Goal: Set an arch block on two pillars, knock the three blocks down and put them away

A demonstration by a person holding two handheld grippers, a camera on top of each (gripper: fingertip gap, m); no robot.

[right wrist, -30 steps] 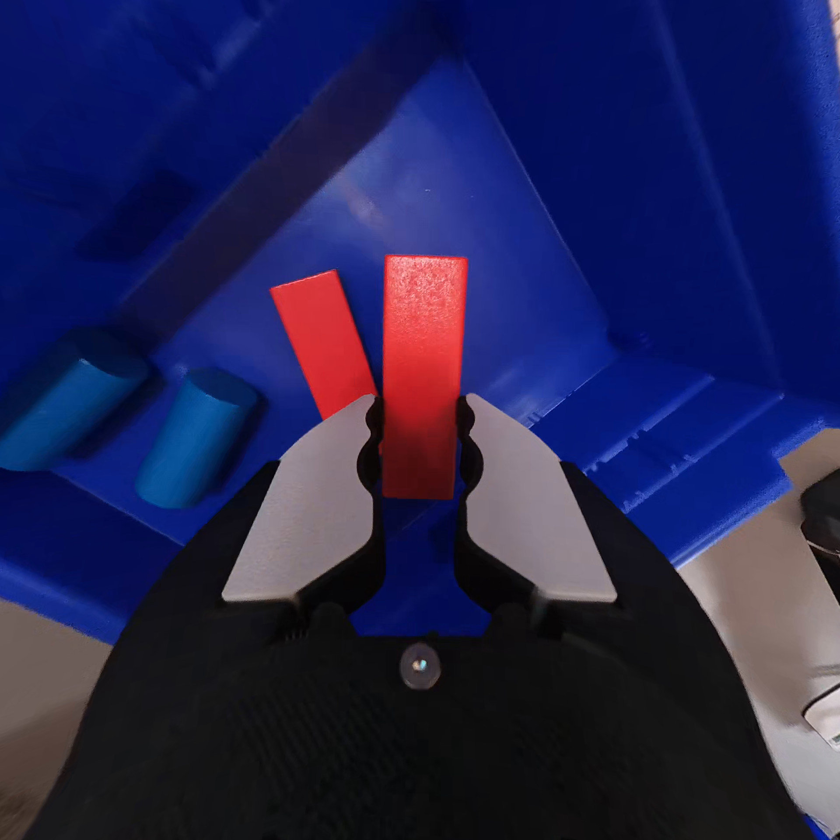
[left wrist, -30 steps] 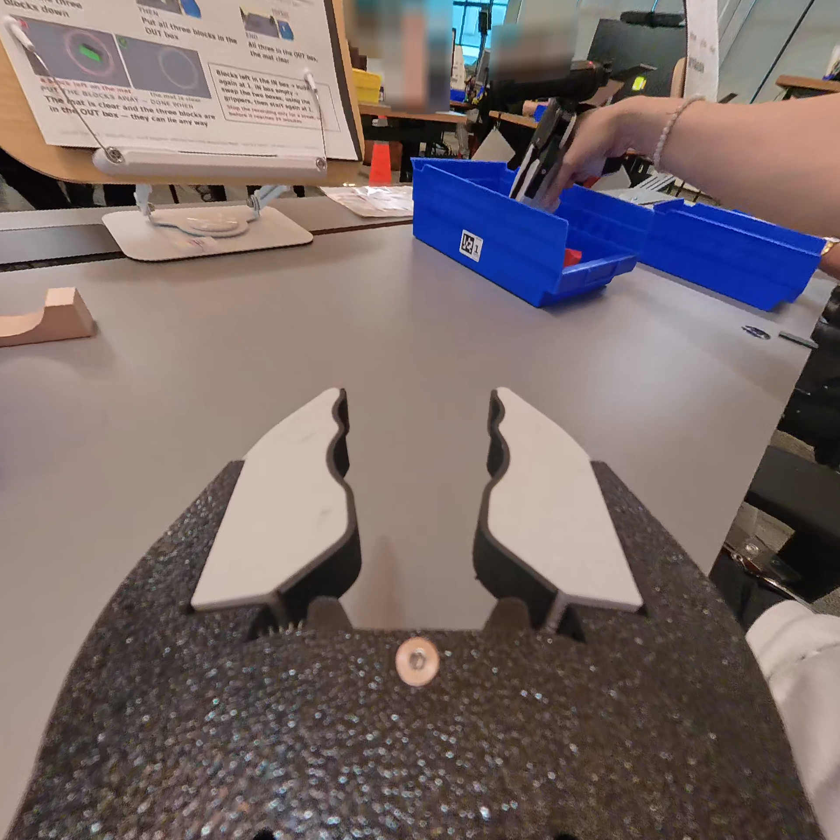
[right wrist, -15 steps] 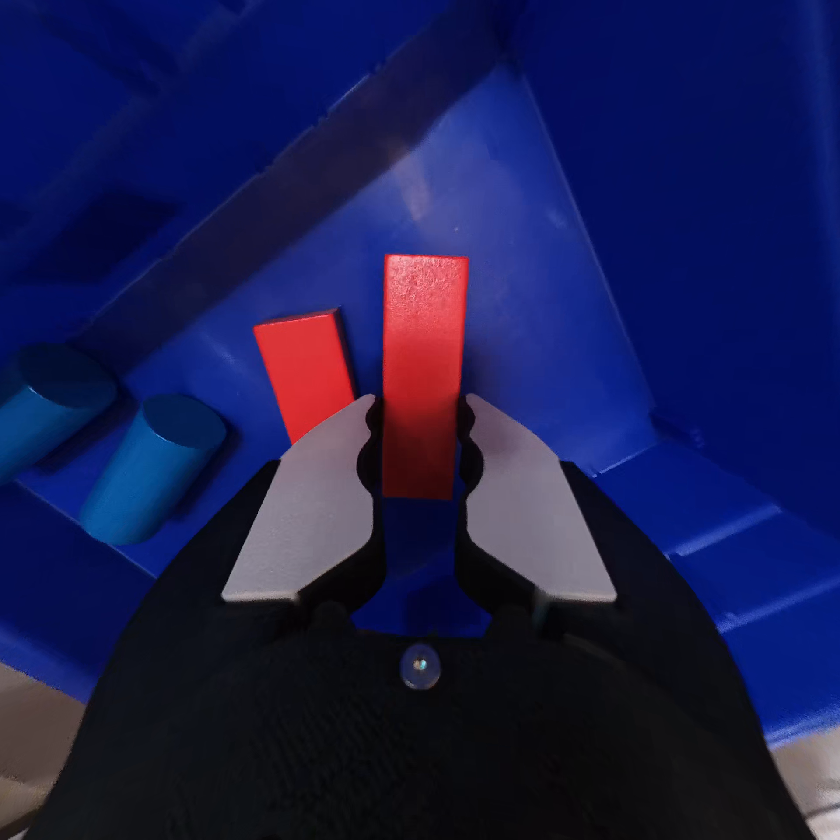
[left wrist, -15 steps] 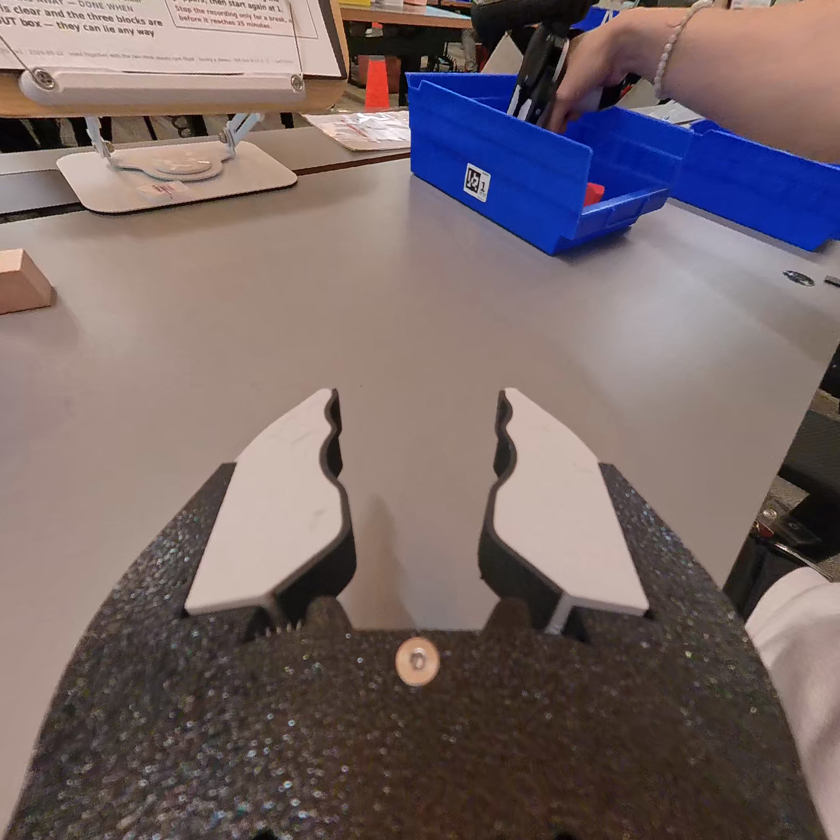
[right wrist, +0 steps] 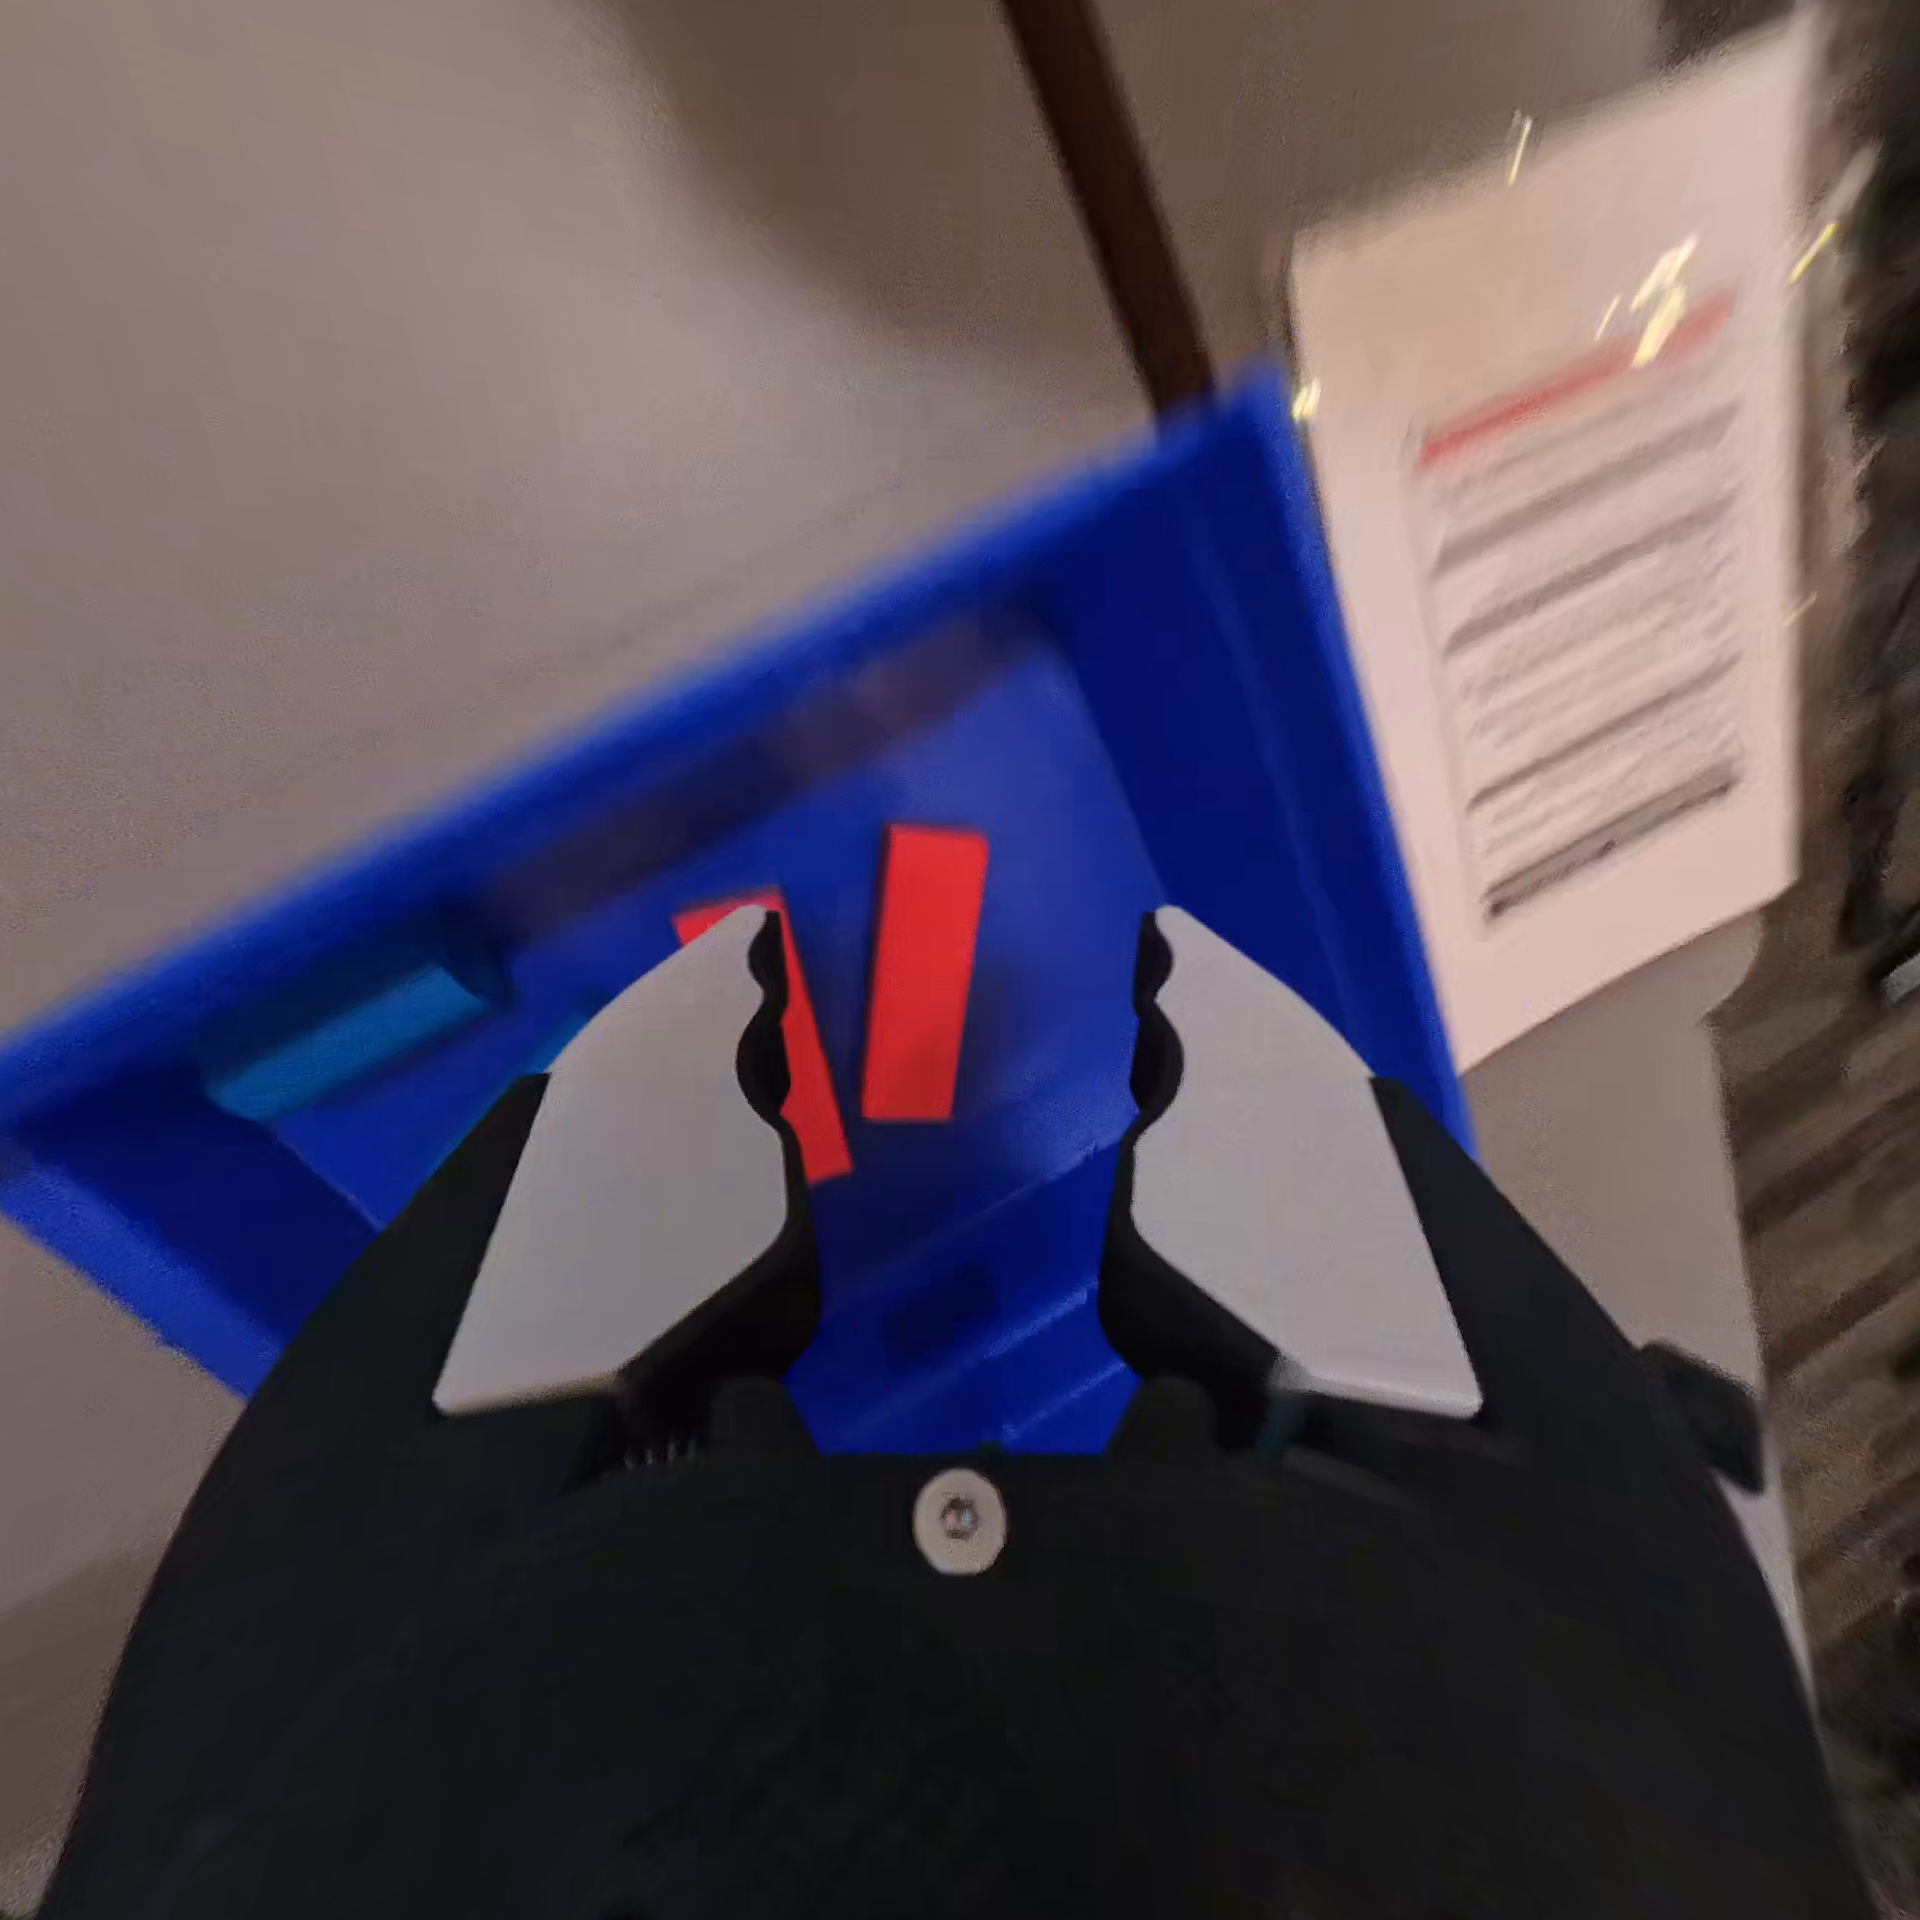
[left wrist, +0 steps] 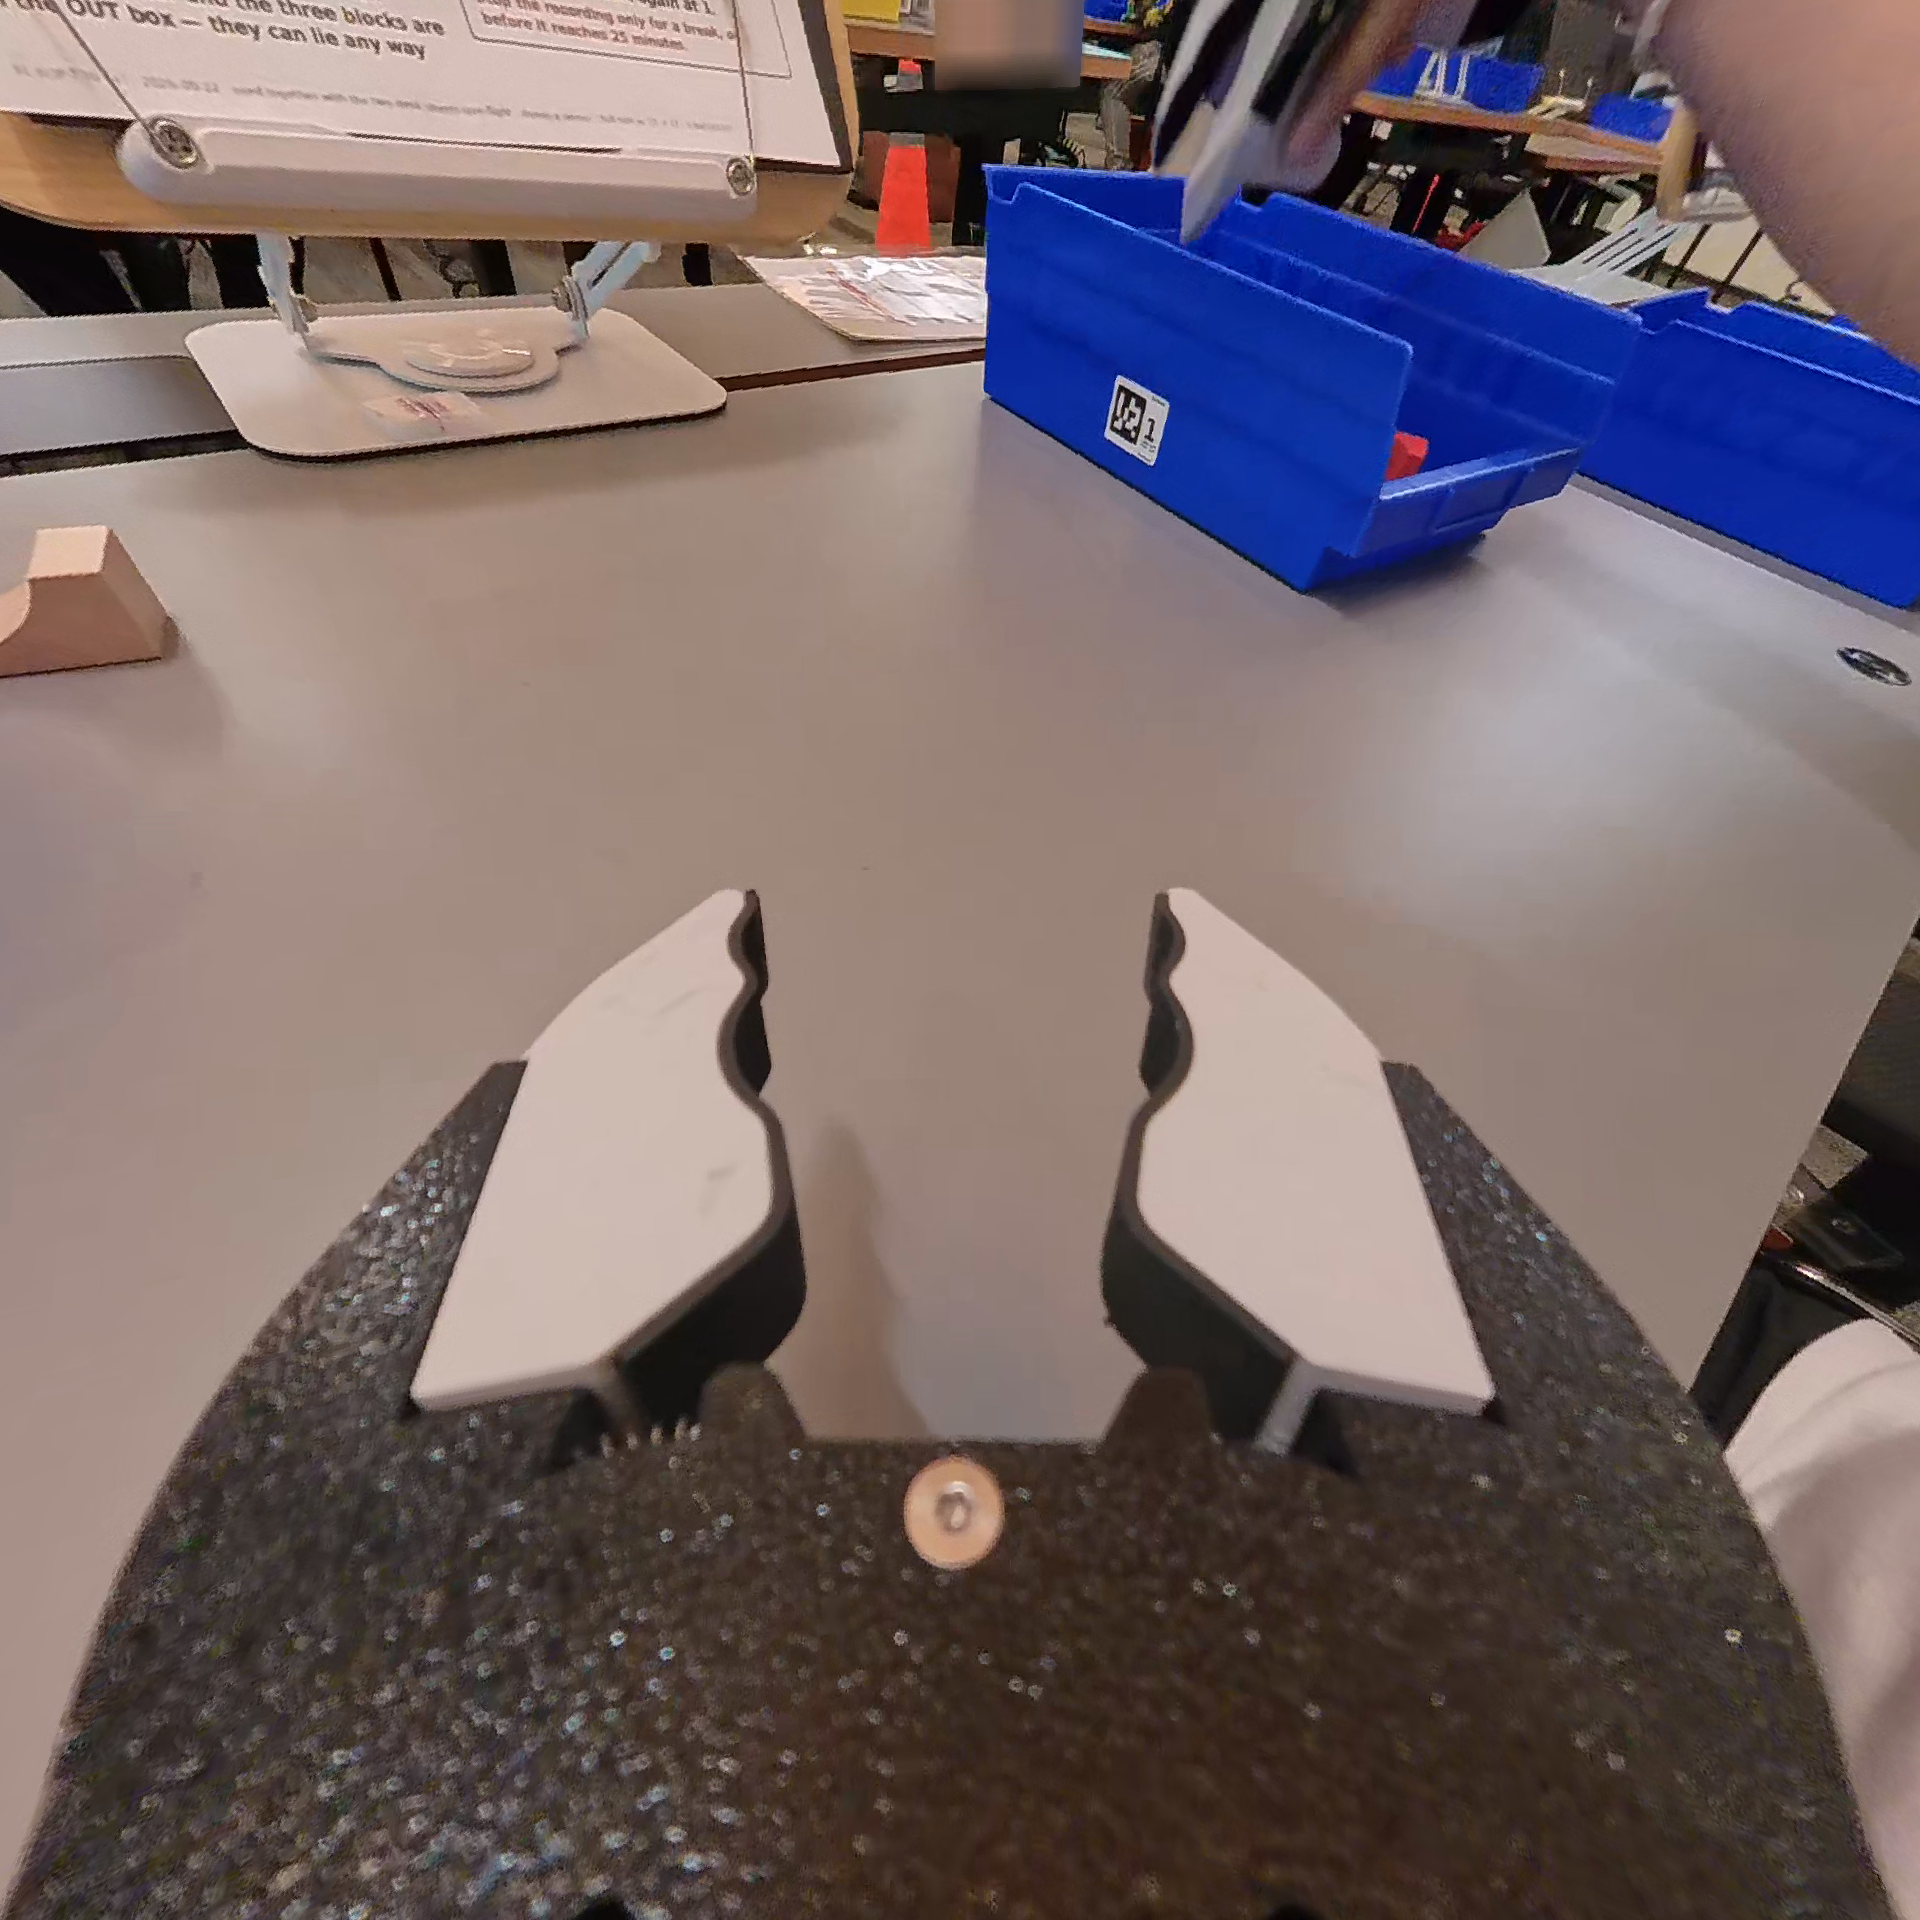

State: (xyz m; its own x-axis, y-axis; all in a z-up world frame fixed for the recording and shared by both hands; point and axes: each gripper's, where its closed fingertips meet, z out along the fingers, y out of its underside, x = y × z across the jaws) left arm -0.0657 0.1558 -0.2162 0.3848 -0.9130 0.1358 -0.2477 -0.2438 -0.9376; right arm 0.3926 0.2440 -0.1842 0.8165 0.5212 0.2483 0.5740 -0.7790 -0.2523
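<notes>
Two red blocks (right wrist: 920, 971) and a lighter-blue cylinder (right wrist: 343, 1039) lie in the deep-blue bin (right wrist: 1340, 790) on the grey tabletop (left wrist: 935, 727).

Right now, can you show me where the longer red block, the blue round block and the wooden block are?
Longer red block (right wrist: 923, 977): right wrist view, middle of its flat top.
Blue round block (right wrist: 348, 1039): right wrist view, its blurred side.
Wooden block (left wrist: 78, 618): left wrist view, its sloped end.

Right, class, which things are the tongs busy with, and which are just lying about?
In play: right tongs open above the blue bin, which holds two red blocks and a blue cylinder; left tongs open over the table.
Lying about: wooden block, document stand, second bin.
</notes>
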